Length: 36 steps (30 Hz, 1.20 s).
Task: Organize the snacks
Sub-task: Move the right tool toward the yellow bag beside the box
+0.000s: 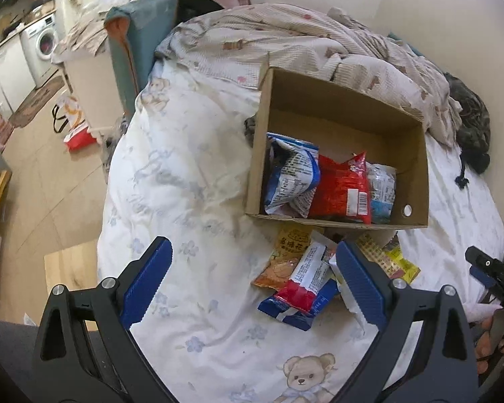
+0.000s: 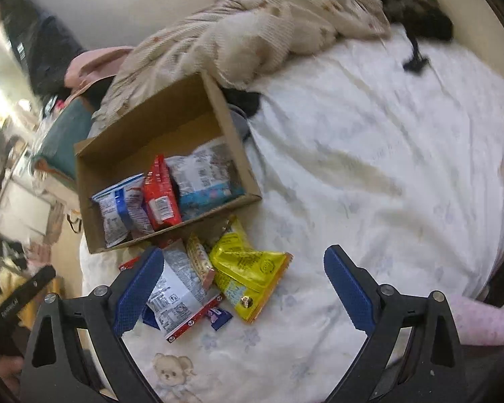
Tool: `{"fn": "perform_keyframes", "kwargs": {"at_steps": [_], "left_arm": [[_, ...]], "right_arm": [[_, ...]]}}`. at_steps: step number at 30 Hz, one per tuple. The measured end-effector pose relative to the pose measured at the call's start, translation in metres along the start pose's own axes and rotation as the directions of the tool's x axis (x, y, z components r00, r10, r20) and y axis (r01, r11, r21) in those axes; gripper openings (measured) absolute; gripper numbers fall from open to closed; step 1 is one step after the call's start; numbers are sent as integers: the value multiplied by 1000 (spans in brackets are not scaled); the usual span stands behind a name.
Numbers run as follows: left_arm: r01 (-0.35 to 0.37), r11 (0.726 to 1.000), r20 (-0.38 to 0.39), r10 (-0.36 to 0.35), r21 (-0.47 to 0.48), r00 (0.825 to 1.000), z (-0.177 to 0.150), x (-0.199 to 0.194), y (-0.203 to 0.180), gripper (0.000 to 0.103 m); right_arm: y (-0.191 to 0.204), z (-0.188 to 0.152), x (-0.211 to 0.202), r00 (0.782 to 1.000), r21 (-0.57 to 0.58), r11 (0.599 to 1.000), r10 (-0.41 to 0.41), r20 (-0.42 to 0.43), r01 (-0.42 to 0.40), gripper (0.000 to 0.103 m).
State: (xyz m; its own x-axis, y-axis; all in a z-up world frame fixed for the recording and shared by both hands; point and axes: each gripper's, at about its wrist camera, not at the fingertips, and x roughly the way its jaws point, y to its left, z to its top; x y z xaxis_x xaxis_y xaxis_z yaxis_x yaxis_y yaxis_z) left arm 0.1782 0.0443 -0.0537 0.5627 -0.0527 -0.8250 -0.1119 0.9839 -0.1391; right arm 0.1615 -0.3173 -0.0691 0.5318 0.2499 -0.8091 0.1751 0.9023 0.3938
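ribbed blue fingers [image 1: 148,282] splayed above crinkly snack packets [image 1: 305,278].

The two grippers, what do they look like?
Both look alike: the left gripper and right gripper have black, curved frames with triangular cut-outs and silver screws. Each finger carries a textured blue pad with a saw-toothed edge. No cables show.
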Motion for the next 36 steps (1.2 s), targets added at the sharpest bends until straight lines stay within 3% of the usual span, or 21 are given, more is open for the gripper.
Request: {"fn": "perform_keyframes", "kwargs": {"at_steps": [3, 5, 7, 13, 16, 22, 27, 32, 34, 36], "left_arm": [[-13, 1000, -9, 13, 14, 1000, -1, 3, 0, 97], [1, 1000, -30, -1, -5, 1000, -1, 8, 1, 97], [14, 1000, -50, -16, -27, 999, -1, 12, 1, 97], [25, 999, -68, -28, -38, 997, -1, 17, 1, 97], [22, 998, -71, -26, -51, 997, 1, 18, 4, 97], [51, 993, -89, -60, -107, 994, 3, 21, 12, 97], [60, 994, -92, -68, -88, 993, 4, 22, 4, 97], [60, 995, -98, -68, -77, 993, 4, 23, 2, 97], [55, 995, -100, -63, -79, 993, 4, 23, 3, 97], [53, 995, -98, -61, -88, 993, 4, 23, 6, 97]], "right_arm": [[-28, 3, 21, 996, 142, 990, -4, -89, 17, 98], [-46, 4, 46, 980, 248, 968, 28, -195, 22, 97], [-52, 2, 62, 970, 296, 955, 44, -240, 30, 92], [-22, 11, 104, 956, 142, 985, -52, -290, 96, 90], [-12, 10, 124, 937, 93, 994, -29, -348, 65, 89], [-2, 0, 127, 932, 29, 996, -74, -356, 90, 89], [-14, -3, 132, 934, 11, 988, -142, -327, 154, 94], [-18, -8, 132, 922, 11, 988, -142, -359, 157, 95], [-23, -6, 129, 925, 85, 987, -100, -367, 140, 95], [-36, -3, 120, 934, 211, 973, -7, -357, 88, 94]]}}
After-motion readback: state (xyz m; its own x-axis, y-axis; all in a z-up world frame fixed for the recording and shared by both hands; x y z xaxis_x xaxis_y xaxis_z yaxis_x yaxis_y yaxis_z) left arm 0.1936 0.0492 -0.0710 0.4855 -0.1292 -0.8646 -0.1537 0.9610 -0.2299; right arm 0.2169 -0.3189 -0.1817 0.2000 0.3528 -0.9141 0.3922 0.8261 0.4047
